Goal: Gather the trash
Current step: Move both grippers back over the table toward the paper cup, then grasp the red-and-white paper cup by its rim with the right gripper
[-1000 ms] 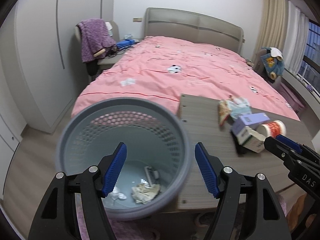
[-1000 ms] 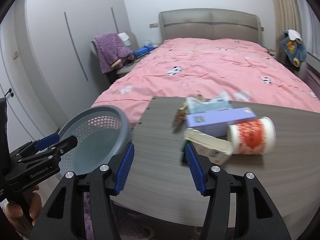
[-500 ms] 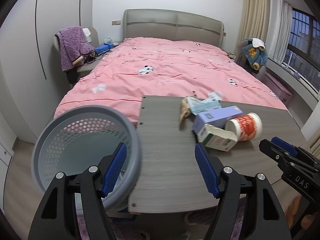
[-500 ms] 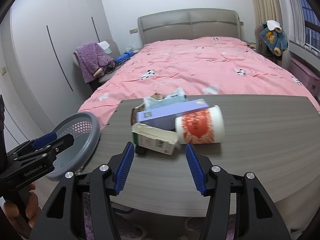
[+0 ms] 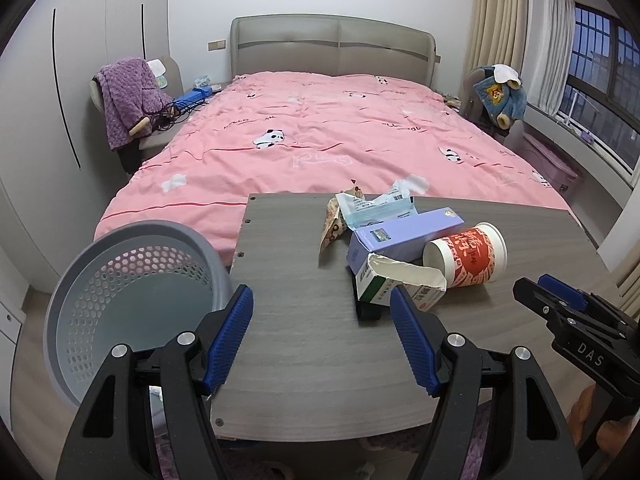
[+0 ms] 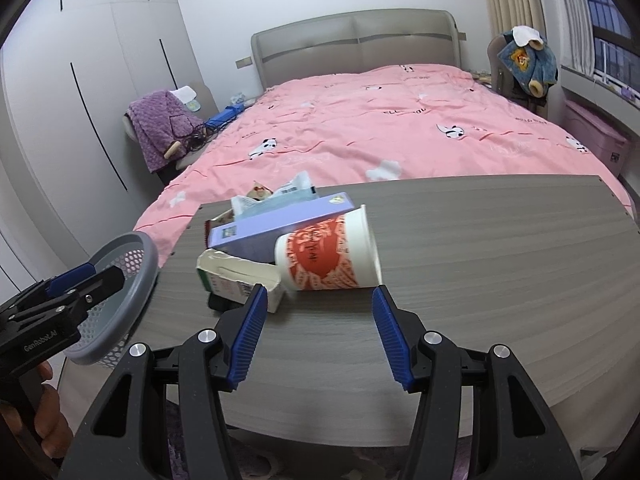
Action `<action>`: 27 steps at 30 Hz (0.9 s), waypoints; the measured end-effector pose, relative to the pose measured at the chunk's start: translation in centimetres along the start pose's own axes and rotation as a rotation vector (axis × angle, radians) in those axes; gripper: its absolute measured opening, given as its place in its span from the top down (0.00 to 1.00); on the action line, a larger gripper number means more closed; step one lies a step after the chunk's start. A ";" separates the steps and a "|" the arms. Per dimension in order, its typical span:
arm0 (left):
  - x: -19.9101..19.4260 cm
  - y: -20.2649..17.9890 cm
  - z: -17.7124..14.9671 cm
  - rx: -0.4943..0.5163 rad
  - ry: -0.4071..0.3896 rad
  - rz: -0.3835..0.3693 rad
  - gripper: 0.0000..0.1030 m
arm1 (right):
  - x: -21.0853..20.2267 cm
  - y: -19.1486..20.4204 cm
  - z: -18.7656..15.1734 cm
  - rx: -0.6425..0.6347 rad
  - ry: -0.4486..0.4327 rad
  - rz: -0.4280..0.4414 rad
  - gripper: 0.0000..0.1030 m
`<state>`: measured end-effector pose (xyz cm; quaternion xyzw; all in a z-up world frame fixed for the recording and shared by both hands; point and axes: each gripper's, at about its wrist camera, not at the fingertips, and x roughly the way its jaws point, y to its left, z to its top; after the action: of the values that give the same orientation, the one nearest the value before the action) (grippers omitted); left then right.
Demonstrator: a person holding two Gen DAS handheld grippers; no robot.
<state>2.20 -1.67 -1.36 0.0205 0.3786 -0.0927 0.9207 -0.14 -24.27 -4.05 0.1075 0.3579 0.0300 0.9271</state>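
Hovering over the grey wood-grain table (image 5: 288, 360), both grippers are standing open and holding nothing. The left gripper (image 5: 322, 334) is spreading its blue pads wide over bare tabletop, with the torn white-and-green carton (image 5: 394, 286) lying just off its right pad at about 1 o'clock. The right gripper (image 6: 318, 334) is holding its jaws moderately apart, framing the near side of the red-and-white paper cup (image 6: 330, 254), which is lying on its side at 12 o'clock; the pads are not touching it.

The trash is sitting in one cluster on the table: the cup, the torn carton, a lavender box (image 5: 404, 232) resting across them, and crumpled snack wrappers (image 5: 360, 208) behind at the far edge. All pieces are touching or overlapping.

The grey perforated wastebasket (image 5: 80, 280) is standing beside the table's left edge, at 9 o'clock from the left gripper. Its inside is only partly visible here, so any contents cannot be confirmed.

Judging by this layout, the whole visible cluster is waiting for collection. The cup appears to be the next target.
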 end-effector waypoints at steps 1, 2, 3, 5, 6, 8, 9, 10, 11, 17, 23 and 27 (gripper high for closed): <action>0.1 -0.1 0.1 0.000 0.001 0.003 0.34 | 0.1 -0.2 0.1 0.002 0.000 0.001 0.48; 0.2 -0.1 0.2 -0.001 0.002 0.006 0.34 | 0.2 -0.5 0.2 0.002 0.000 0.001 0.48; 0.3 -0.2 0.2 -0.003 0.004 0.008 0.34 | 0.3 -0.6 0.3 0.002 0.001 0.002 0.48; 0.6 -0.4 0.3 -0.007 0.008 0.012 0.34 | 0.5 -0.9 0.5 0.004 0.000 0.004 0.48; 0.7 -0.5 0.4 -0.008 0.009 0.015 0.34 | 0.6 -1.1 0.6 0.005 -0.001 0.008 0.48; 1.0 -0.8 0.5 -0.007 0.013 0.026 0.34 | 0.7 -1.5 0.7 0.007 -0.003 0.013 0.48; 1.0 -0.9 0.5 -0.006 0.015 0.029 0.34 | 0.7 -1.7 0.8 0.009 -0.003 0.017 0.48; 1.2 -1.0 0.6 -0.005 0.017 0.035 0.34 | 0.8 -1.9 0.8 0.010 -0.004 0.020 0.48; 1.2 -1.2 0.7 -0.004 0.018 0.039 0.34 | 0.8 -2.0 0.8 0.008 -0.003 0.020 0.47; 1.5 -1.8 0.5 0.001 0.022 0.064 0.34 | 1.8 -3.1 0.8 -0.003 0.013 0.028 0.44; 1.9 -1.7 0.5 -0.009 0.036 0.077 0.34 | 2.8 -3.3 1.1 -0.025 0.024 0.051 0.44; 2.0 -1.7 0.5 -0.009 0.039 0.081 0.34 | 3.7 -3.4 1.6 -0.038 0.032 0.076 0.40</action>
<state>3.58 -3.65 -2.36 0.0334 0.3957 -0.0535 0.9162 3.60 -27.39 -6.04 0.1028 0.3676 0.0738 0.9213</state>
